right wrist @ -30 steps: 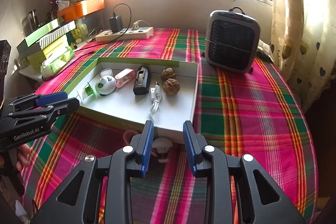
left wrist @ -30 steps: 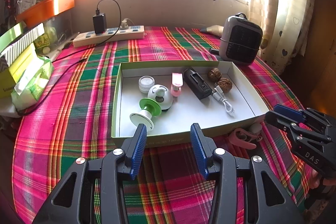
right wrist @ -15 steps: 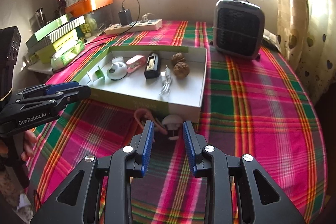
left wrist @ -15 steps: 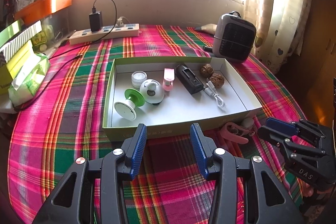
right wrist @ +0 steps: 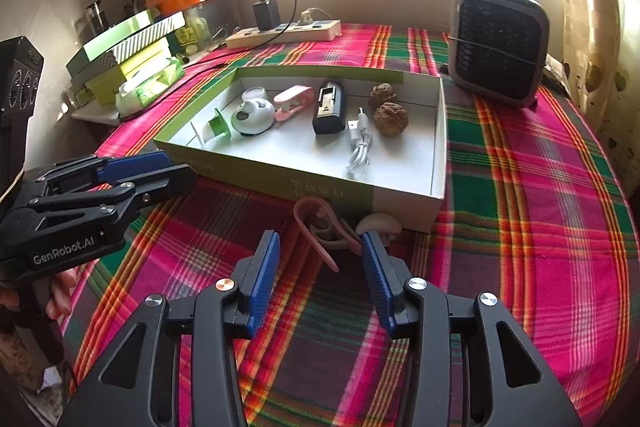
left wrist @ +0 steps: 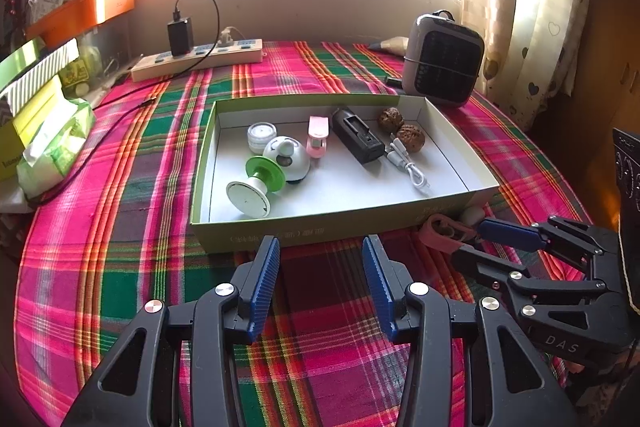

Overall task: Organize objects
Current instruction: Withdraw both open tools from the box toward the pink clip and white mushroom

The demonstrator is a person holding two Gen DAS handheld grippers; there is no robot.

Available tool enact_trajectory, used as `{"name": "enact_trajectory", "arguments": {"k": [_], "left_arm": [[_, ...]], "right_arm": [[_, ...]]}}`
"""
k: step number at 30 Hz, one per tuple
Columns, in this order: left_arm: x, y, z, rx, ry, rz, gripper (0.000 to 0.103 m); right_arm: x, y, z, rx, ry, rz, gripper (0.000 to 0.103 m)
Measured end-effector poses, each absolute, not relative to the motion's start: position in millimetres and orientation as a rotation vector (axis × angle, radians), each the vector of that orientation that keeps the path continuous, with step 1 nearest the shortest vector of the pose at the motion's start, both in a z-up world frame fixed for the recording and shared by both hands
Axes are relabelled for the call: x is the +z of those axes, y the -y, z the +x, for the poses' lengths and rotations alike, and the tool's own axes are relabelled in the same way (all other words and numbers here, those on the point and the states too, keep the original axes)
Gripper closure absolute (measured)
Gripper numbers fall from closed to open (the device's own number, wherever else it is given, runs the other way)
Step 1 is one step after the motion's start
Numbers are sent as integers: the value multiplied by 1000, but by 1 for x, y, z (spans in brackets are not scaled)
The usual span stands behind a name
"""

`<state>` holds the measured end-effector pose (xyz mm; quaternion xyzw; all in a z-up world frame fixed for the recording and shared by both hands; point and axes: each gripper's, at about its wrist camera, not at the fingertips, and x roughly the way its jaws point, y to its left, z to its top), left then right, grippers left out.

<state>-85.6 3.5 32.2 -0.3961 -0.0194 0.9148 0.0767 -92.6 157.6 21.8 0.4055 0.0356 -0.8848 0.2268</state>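
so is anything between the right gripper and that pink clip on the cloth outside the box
Nothing visible. The right gripper is open and the pink clip lies on bare tablecloth just ahead of its fingertips. A small white piece lies beside the clip, against the box wall, not in the path.

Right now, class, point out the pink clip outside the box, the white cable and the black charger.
pink clip [right wrist: 320, 227], right wrist view, on its looped end.
white cable [right wrist: 359, 157], right wrist view, on the coiled part.
black charger [left wrist: 357, 141], left wrist view, on its top face.
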Motion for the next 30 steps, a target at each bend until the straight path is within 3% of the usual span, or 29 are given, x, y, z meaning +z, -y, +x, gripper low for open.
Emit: {"name": "enact_trajectory", "arguments": {"k": [30], "left_arm": [[24, 7, -85, 2682, 142, -1209, 61]], "right_arm": [[27, -134, -72, -2297, -111, 1083, 59]]}}
